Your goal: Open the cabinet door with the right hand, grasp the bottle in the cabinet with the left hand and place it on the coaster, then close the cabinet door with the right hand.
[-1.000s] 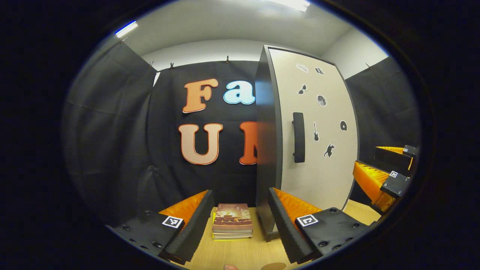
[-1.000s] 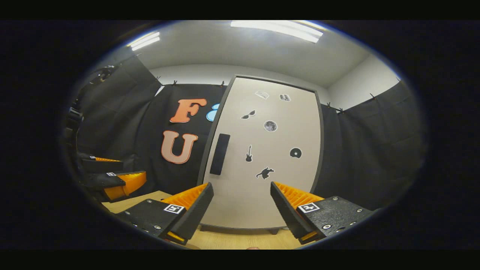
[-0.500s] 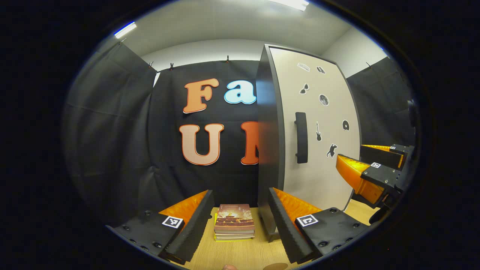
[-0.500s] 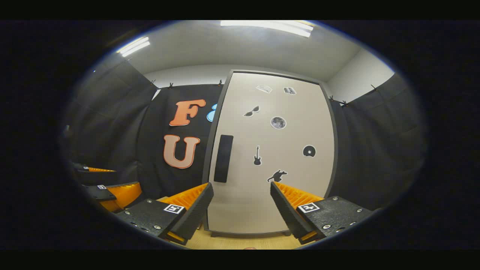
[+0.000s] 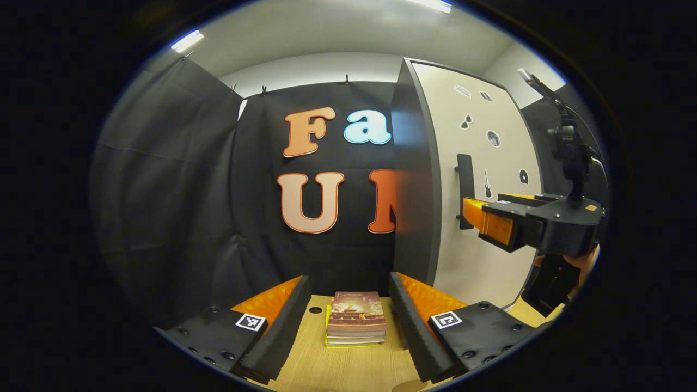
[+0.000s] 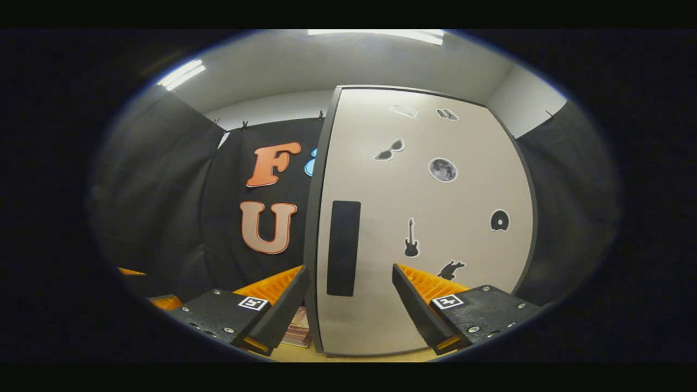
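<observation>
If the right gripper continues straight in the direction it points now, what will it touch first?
Most likely the black handle on the closed cabinet door: it lies between the open right gripper fingers, slightly left of centre. Depth is unclear, so contact is not confirmed.

Cabinet door: pale, dark-edged, shut, upright, dotted with small black stickers. Dark vertical handle near its left edge. Cabinet side panel dark.

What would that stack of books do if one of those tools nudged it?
The books lie flat on the table, so they would probably slide, not tip. They look loosely stacked, so the top one may shift first. Together they are likely fairly heavy.
</observation>
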Motion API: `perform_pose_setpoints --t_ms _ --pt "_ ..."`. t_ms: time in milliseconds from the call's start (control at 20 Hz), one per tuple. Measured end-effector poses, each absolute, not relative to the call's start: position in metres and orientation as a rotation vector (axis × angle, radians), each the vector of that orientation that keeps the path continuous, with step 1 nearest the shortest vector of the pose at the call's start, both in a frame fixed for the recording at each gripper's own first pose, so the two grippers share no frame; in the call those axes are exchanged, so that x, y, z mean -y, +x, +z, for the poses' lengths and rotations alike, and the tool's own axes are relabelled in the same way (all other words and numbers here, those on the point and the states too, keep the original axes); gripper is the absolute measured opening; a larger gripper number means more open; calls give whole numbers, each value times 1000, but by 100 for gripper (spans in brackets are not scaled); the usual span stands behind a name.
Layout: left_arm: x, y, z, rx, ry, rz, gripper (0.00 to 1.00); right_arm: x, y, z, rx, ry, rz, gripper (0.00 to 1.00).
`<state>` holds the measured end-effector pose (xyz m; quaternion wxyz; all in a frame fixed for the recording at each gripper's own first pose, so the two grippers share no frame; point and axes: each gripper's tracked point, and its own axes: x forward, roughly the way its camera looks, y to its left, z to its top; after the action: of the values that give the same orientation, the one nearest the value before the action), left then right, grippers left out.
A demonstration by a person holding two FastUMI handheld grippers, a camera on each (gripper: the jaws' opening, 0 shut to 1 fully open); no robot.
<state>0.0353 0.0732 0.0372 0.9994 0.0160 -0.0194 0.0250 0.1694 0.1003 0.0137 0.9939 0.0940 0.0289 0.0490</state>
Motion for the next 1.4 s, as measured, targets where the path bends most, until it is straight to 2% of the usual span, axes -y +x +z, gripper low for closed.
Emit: perform_pose_setpoints --t_ms 100,150,250,450,500,600,750,850,950,1050,1100,1200,1300,1400 --pt "-77 39 36 38 35 61 94 -103 183 12 -68 196 86 95" --pt "-80 40 35 37 36 64 94 -104 190 10 -78 203 83 85" --pt "-84 43 32 31 37 68 94 -107 199 6 -100 225 85 83" --pt "-90 47 28 28 40 67 94 -115 207 -3 -135 245 99 65" --pt "-90 49 29 30 40 61 95 -116 207 -6 -144 245 98 53" --pt "-92 51 28 33 38 51 94 -116 205 -5 -149 258 76 40" --pt "-93 54 24 24 27 26 94 -115 207 -8 -160 282 54 33" --pt "-95 57 23 22 26 0 94 -115 205 -8 -163 293 37 23" --pt "-97 65 21 19 36 -26 95 -114 204 -6 -154 293 24 22" --pt "-98 75 21 23 51 -51 94 -113 201 -6 -153 290 18 17" --pt "-98 79 22 23 59 -57 94 -113 199 -6 -155 286 13 12" --pt "-98 85 23 29 60 -61 94 -111 194 -4 -154 287 13 14" --pt "-94 88 25 32 50 -63 94 -111 186 -3 -151 291 13 12" --pt "-89 87 28 38 42 -65 94 -105 181 -1 -140 275 16 14"
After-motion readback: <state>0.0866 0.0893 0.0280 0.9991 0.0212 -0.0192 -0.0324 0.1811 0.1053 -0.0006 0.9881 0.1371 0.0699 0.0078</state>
